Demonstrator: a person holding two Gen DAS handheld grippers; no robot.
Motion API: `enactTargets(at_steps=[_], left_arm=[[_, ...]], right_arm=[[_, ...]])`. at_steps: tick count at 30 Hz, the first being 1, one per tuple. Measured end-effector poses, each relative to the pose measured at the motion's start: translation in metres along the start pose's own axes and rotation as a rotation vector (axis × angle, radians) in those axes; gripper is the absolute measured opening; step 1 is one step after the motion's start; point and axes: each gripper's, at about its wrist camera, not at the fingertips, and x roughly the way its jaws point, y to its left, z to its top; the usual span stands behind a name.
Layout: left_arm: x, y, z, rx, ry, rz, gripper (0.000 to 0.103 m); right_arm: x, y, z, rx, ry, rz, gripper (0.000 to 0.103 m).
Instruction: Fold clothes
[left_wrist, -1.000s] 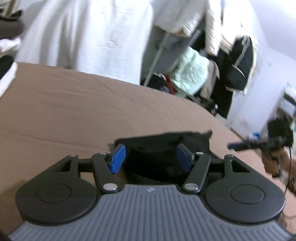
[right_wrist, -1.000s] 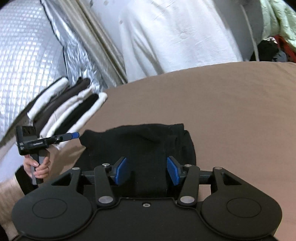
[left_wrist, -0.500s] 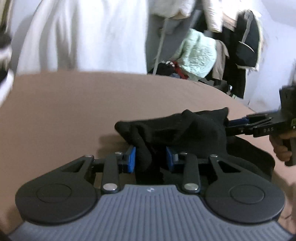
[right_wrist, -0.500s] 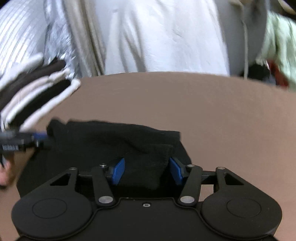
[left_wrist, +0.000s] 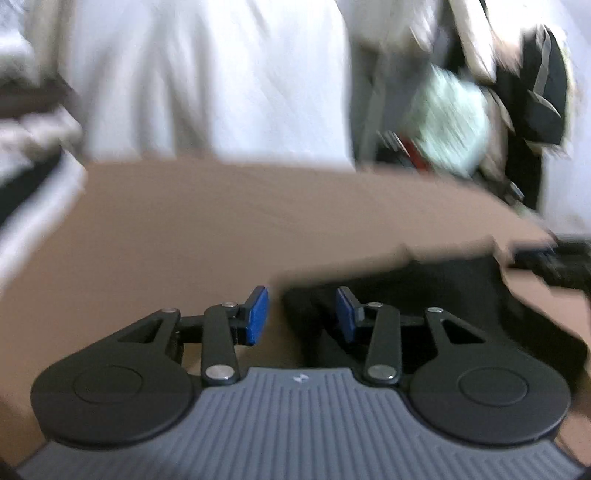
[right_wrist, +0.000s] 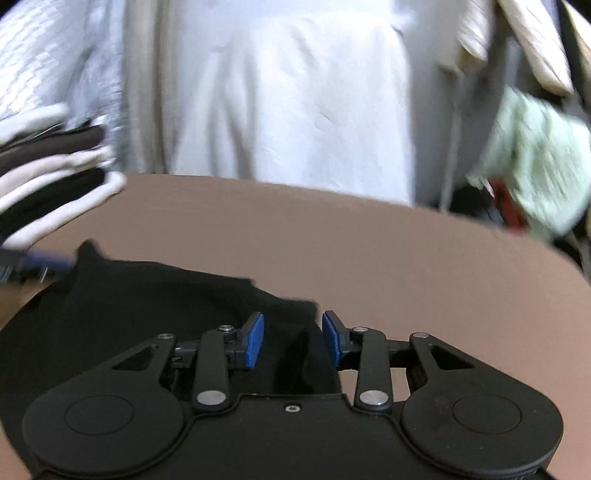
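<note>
A black garment (left_wrist: 424, 295) lies on the brown surface (left_wrist: 258, 214). In the left wrist view my left gripper (left_wrist: 301, 314) is open with its blue pads apart, at the garment's left edge, holding nothing. In the right wrist view the same garment (right_wrist: 147, 306) spreads to the left and under the tool. My right gripper (right_wrist: 293, 341) is open, its pads astride the garment's right edge without clamping it. The left gripper also shows blurred at the far left of the right wrist view (right_wrist: 40, 260), at the garment's corner. Both views are motion-blurred.
A stack of folded black and white clothes (right_wrist: 51, 177) sits at the left of the surface. A white hanging garment (right_wrist: 295, 103) and a pale green cloth (right_wrist: 535, 166) are behind the surface. The right tool shows at the right edge of the left wrist view (left_wrist: 554, 258).
My left gripper was shut on a raised fold of the black garment half a second ago; it has opened and the garment has dropped flat. The right gripper has shifted toward the garment's right edge.
</note>
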Motion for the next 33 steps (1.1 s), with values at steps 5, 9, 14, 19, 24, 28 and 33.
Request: enactTargets(at_steps=[5, 9, 14, 19, 24, 28, 33], left_arm=[[-0.002, 0.041, 0.008, -0.213, -0.006, -0.197, 0.041], [0.006, 0.03, -0.002, -0.116, 0.02, -0.286, 0.043], [0.017, 0.018, -0.015, -0.113, 0.045, -0.326, 0.053], [0.019, 0.001, -0.015, -0.064, 0.048, -0.3, 0.063], [0.012, -0.01, -0.004, -0.046, 0.012, -0.262, 0.063], [0.019, -0.005, -0.002, -0.092, 0.046, -0.237, 0.073], [0.051, -0.006, -0.014, -0.01, 0.257, -0.008, 0.076]], right_arm=[[0.01, -0.019, 0.022, 0.071, 0.02, 0.182, 0.052], [0.04, -0.017, 0.032, 0.023, 0.12, 0.322, 0.06], [0.066, -0.018, 0.016, 0.005, 0.193, 0.409, 0.044], [0.043, -0.014, 0.025, -0.046, 0.114, 0.32, 0.008], [0.021, -0.012, 0.039, -0.1, 0.036, 0.212, 0.007], [0.006, -0.01, 0.051, -0.141, -0.018, 0.126, 0.007], [0.07, -0.011, 0.037, -0.036, 0.329, 0.081, 0.019]])
